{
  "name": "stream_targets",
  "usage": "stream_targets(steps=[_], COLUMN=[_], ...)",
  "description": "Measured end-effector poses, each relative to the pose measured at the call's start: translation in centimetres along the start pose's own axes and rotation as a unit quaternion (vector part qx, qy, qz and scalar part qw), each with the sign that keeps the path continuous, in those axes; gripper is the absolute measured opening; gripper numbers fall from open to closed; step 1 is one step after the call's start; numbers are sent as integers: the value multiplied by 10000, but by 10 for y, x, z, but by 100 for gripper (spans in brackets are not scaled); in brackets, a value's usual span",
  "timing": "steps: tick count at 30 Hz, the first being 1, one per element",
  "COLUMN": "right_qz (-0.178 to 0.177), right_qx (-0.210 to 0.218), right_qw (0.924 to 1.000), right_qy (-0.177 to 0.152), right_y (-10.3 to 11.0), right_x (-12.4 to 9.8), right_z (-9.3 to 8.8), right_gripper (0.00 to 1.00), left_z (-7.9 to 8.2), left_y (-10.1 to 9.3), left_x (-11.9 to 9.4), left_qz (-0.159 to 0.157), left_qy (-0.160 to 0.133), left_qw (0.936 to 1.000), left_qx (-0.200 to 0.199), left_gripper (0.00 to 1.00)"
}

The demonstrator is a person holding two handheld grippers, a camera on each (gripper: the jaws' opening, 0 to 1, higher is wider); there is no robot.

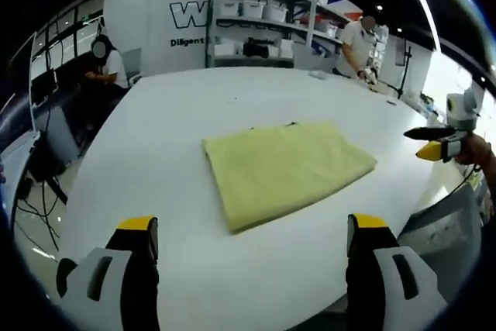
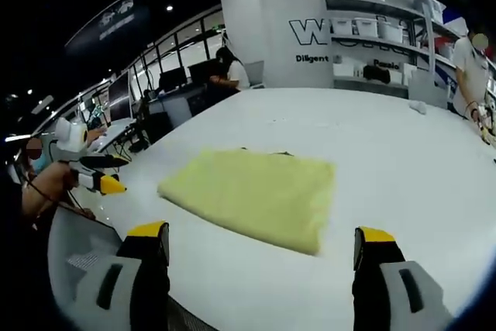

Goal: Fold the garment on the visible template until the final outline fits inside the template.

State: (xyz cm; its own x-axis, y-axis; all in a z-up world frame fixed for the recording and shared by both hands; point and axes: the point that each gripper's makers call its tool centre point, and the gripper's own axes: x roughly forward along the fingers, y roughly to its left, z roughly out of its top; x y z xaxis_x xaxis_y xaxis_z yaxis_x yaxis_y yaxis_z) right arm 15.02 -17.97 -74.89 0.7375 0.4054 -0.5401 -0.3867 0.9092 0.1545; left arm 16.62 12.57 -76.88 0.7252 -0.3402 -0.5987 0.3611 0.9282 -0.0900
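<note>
A lab or demo workspace: big white surface [image 1: 194,269], shelves [image 1: 263,25] of storage bins at 12 o'clock, lettering on the wall [image 2: 310,32], people at desks at 10 o'clock.

garment [image 1: 285,170] on table [image 1: 194,106], shelves [image 1: 263,25] behind

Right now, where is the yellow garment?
The garment lies folded flat on the white table, ahead of both open grippers, mid-frame in both views and clear of the fingers.
</note>
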Motion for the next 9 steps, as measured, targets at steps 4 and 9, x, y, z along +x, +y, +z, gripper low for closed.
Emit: stream_targets(steps=[4, 9], right_qz=[22, 39], right_qx=[12, -17], right_qw=[10000, 10000], right_qy=[-3, 12], right_y=[1, 1], right_x=[0, 1], right_z=[0, -1], right_gripper=[99, 99], left_z=[-2, -3], left_y=[0, 2], left_x=[0, 1], left_qz=[8, 24], left_qy=[45, 77], left_qw=[10000, 10000], left_qx=[32, 43], left_gripper=[99, 99])
